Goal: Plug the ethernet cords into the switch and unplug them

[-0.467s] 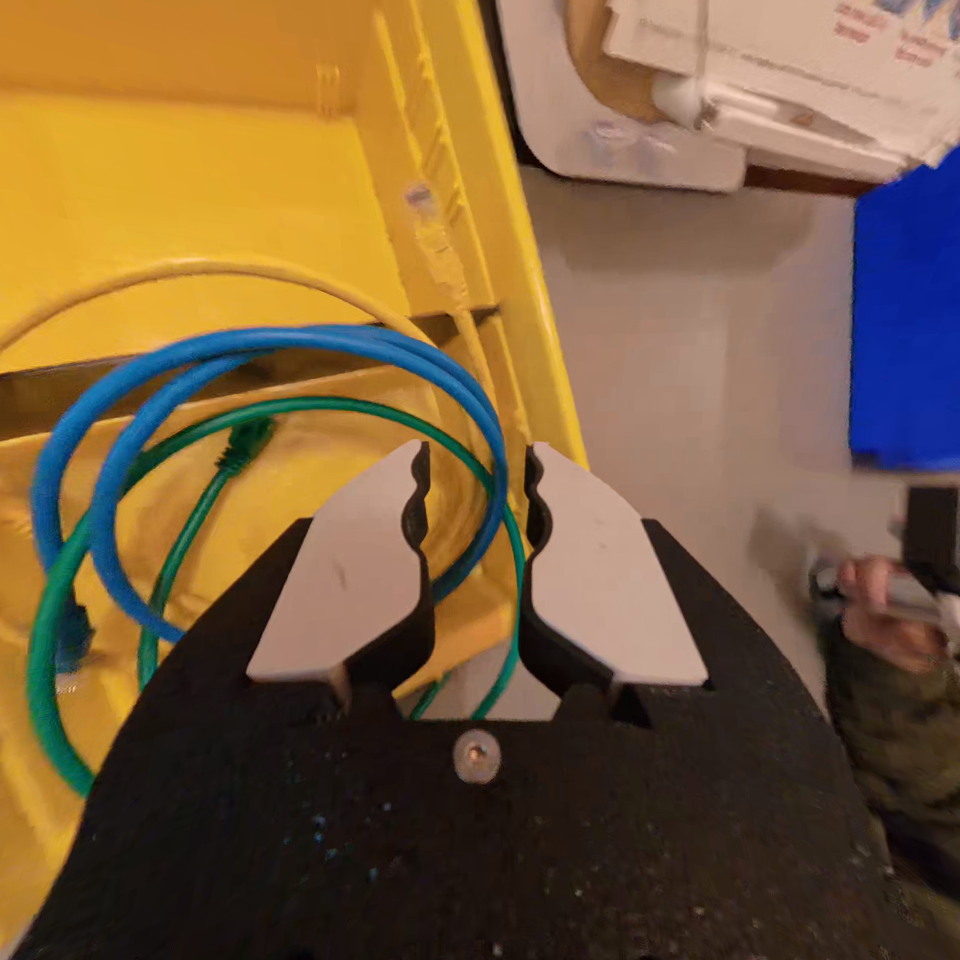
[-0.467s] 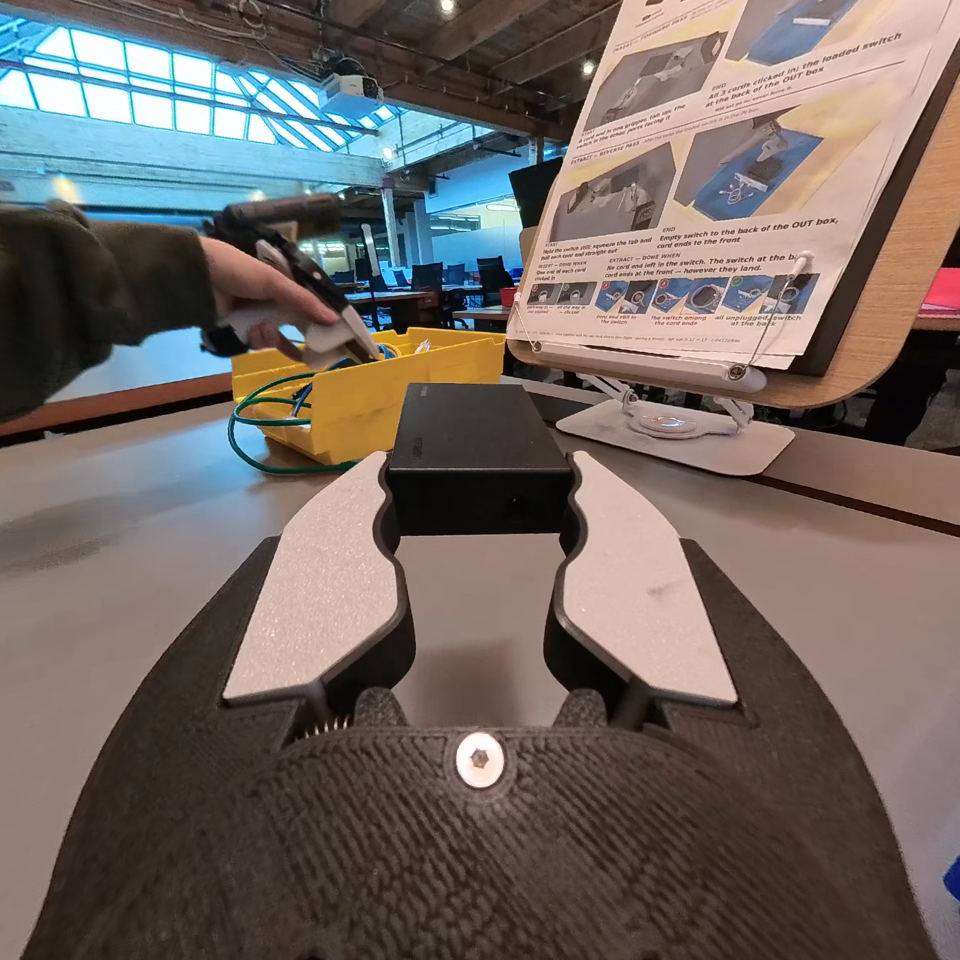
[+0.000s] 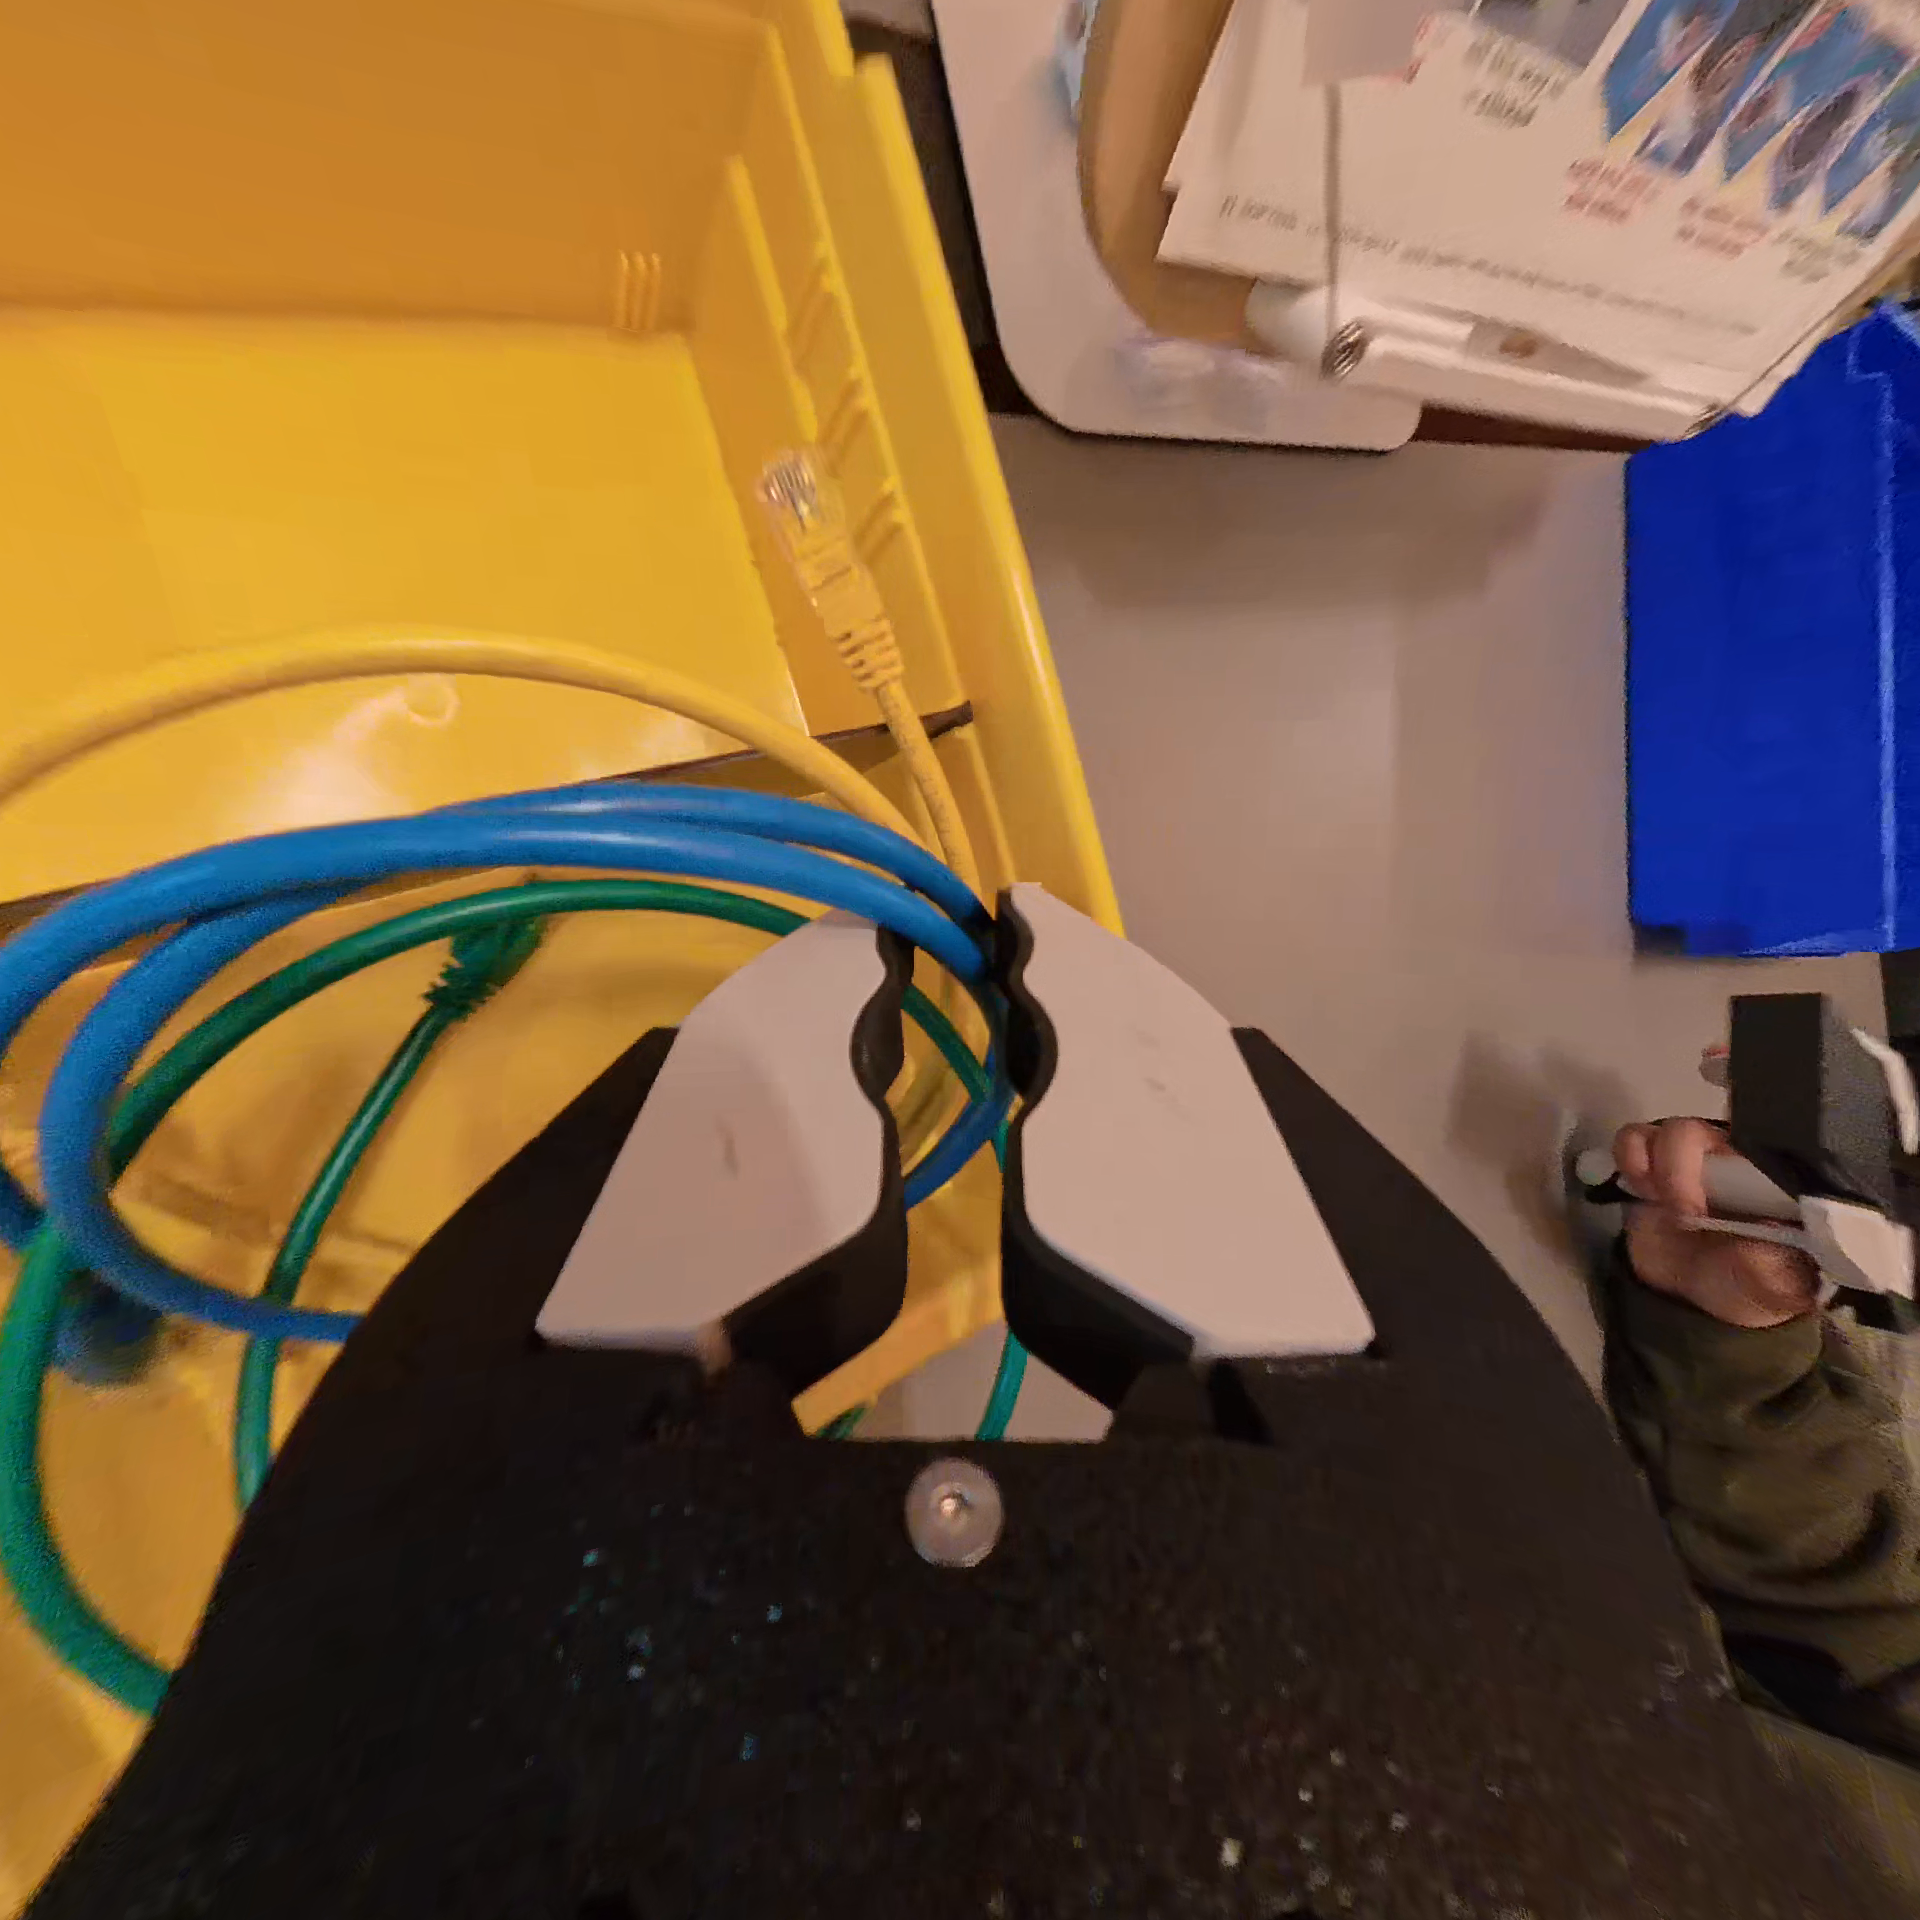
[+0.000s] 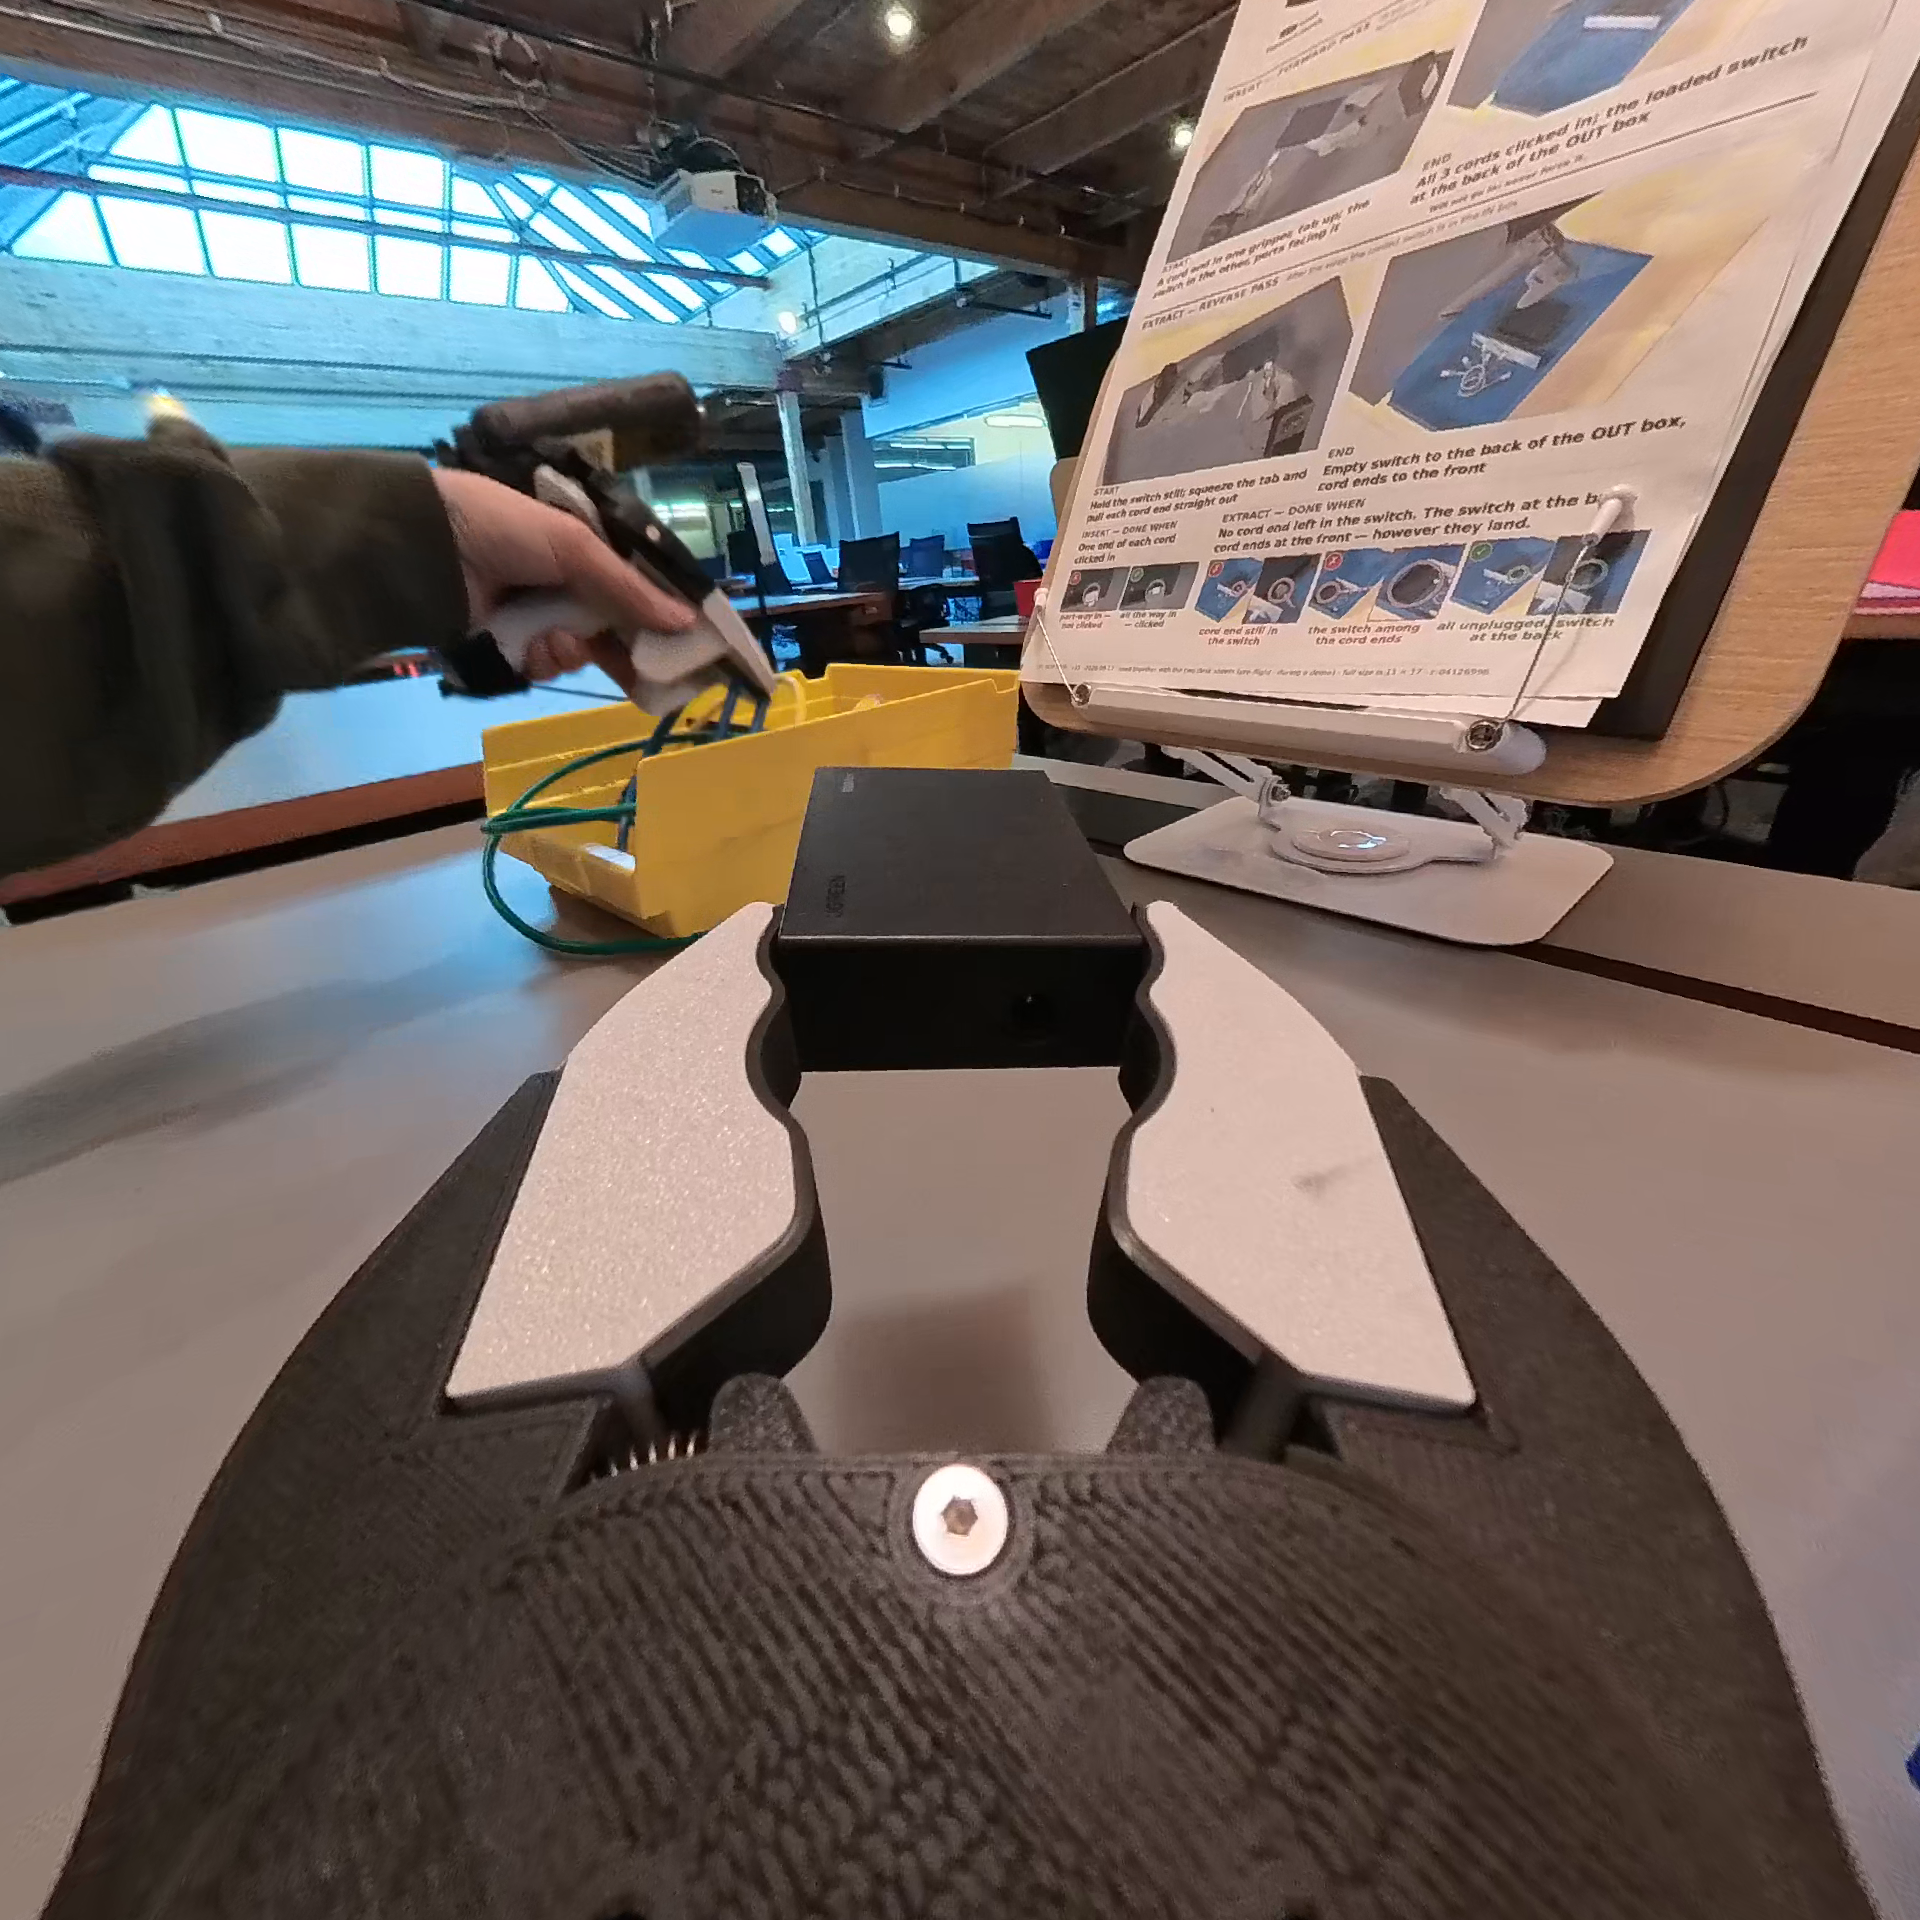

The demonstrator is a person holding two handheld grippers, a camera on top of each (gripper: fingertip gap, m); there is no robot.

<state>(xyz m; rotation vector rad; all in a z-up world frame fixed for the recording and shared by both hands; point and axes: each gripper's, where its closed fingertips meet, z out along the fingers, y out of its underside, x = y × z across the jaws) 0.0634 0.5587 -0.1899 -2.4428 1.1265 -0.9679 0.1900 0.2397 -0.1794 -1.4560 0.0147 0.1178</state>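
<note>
My left gripper (image 3: 951, 920) hangs over the yellow bin (image 3: 416, 416), its fingers shut on a strand of the looped blue cord (image 3: 520, 831). A green cord (image 3: 623, 899) and a yellow cord (image 3: 520, 660) lie coiled in the bin, and the yellow cord's plug (image 3: 821, 540) leans on the bin wall. In the right wrist view the left gripper (image 4: 758, 686) is raised with blue strands hanging from it. My right gripper (image 4: 958, 925) is shut on the near end of the black switch (image 4: 951, 862), which rests on the grey table.
A stand with an instruction sheet (image 4: 1351, 416) sits on the table at the back right, behind the switch. A blue bin (image 3: 1766, 675) stands to the right of the yellow bin (image 4: 831, 790). The green cord (image 4: 520, 914) spills over the yellow bin's front onto the table.
My left gripper's fingers have closed in on the blue cord and it has risen above the bin. The right gripper and the switch have not moved.
</note>
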